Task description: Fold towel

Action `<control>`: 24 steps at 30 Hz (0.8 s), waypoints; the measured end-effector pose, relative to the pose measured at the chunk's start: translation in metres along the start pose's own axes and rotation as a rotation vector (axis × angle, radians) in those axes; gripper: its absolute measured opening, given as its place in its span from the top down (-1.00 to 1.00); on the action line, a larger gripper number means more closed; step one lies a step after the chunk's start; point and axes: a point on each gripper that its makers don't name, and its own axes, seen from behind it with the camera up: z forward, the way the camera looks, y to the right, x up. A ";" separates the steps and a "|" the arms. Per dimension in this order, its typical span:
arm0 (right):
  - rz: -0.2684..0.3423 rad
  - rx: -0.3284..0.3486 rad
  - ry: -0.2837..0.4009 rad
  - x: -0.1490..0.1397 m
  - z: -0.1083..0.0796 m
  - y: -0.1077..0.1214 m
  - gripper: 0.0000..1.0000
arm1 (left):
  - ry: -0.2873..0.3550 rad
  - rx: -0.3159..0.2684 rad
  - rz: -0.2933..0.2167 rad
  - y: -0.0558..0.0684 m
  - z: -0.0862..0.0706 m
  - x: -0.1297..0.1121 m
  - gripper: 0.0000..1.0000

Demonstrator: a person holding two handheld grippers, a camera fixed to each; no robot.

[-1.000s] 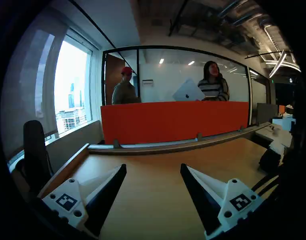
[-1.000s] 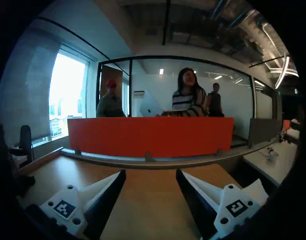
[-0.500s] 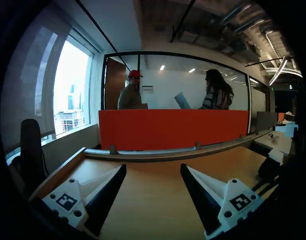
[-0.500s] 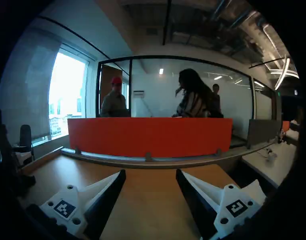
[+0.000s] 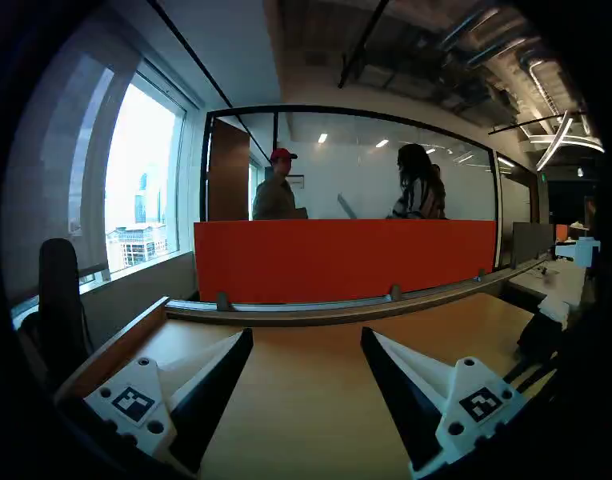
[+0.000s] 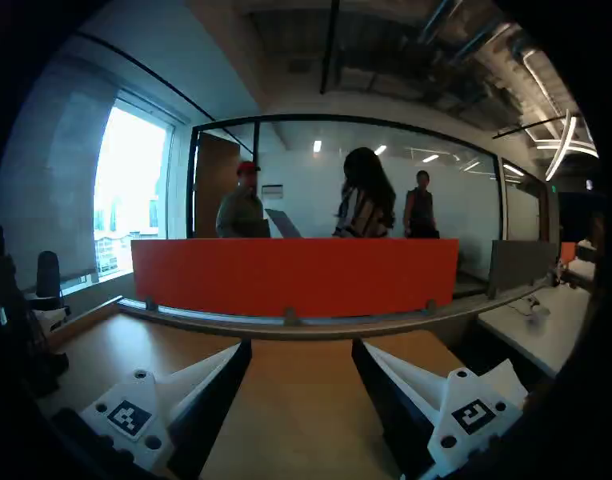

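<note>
Holding left gripper (image 5: 306,332) and right gripper (image 6: 300,343) wide open over wooden desk (image 5: 306,416), facing orange partition (image 5: 346,256) ahead of jaws, people (image 6: 362,204) possibly behind glass.

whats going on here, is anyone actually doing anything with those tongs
A person holds the left tongs and the right tongs over a wooden desk. Both are open and gripping nothing. Beyond an orange divider, a person in a red cap stands with others.
</note>
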 end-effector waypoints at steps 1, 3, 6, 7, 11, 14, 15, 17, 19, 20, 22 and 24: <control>0.001 -0.001 0.001 0.000 0.000 0.000 -0.94 | 0.003 0.001 0.003 0.000 0.001 0.000 -1.00; 0.003 -0.002 0.003 0.000 0.000 0.001 -0.94 | 0.007 0.003 0.008 0.001 0.002 -0.001 -1.00; 0.005 -0.002 0.006 -0.001 0.000 0.001 -0.94 | 0.013 0.006 0.014 0.001 0.005 -0.003 -1.00; 0.006 -0.003 0.008 -0.001 0.000 0.000 -0.94 | 0.016 0.006 0.014 0.001 0.006 -0.003 -1.00; 0.007 -0.003 0.017 -0.002 -0.001 -0.001 -0.94 | 0.031 0.007 0.019 0.000 0.008 -0.004 -1.00; 0.006 -0.003 0.021 -0.003 -0.003 -0.002 -0.94 | 0.039 0.016 0.025 -0.003 0.007 -0.006 -1.00; 0.005 -0.003 0.023 -0.003 -0.003 -0.002 -0.94 | 0.042 0.020 0.028 -0.004 0.007 -0.007 -1.00; 0.004 -0.003 0.026 -0.003 -0.005 -0.003 -0.94 | 0.046 0.030 0.035 -0.007 0.005 -0.009 -1.00; 0.003 -0.003 0.028 -0.003 -0.005 -0.004 -0.94 | 0.050 0.035 0.038 -0.008 0.004 -0.012 -1.00; 0.003 -0.002 0.029 -0.003 -0.005 -0.005 -0.94 | 0.051 0.038 0.040 -0.008 0.004 -0.014 -1.00; 0.001 -0.002 0.029 -0.004 -0.006 -0.006 -0.94 | 0.052 0.040 0.039 -0.009 0.003 -0.020 -1.00; 0.000 -0.003 0.031 -0.006 -0.006 -0.006 -0.94 | 0.051 0.041 0.037 -0.009 0.002 -0.027 -1.00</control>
